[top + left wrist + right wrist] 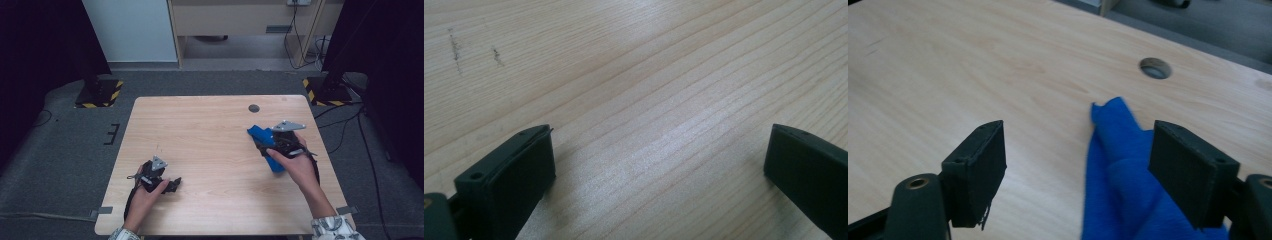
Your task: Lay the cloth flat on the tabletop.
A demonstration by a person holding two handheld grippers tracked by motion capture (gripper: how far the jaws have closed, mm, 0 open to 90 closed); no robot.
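Blue cloth [1118, 170] | no readable writing | right gripper [1078, 165] fingers apart, cloth between, ungripped | left gripper [659, 160] fingers wide, empty

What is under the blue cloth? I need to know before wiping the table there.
Bare wooden table shows all around the blue cloth, which lies bunched beside the right gripper. Anything beneath its folds is covered.

The left claw [659, 170] stands wide open over the pale wood counter [639, 75], one black jaw at seven o'clock, the other at four o'clock. Bare wood grain lies between them. Two faint dark marks [474, 50] sit at ten o'clock.
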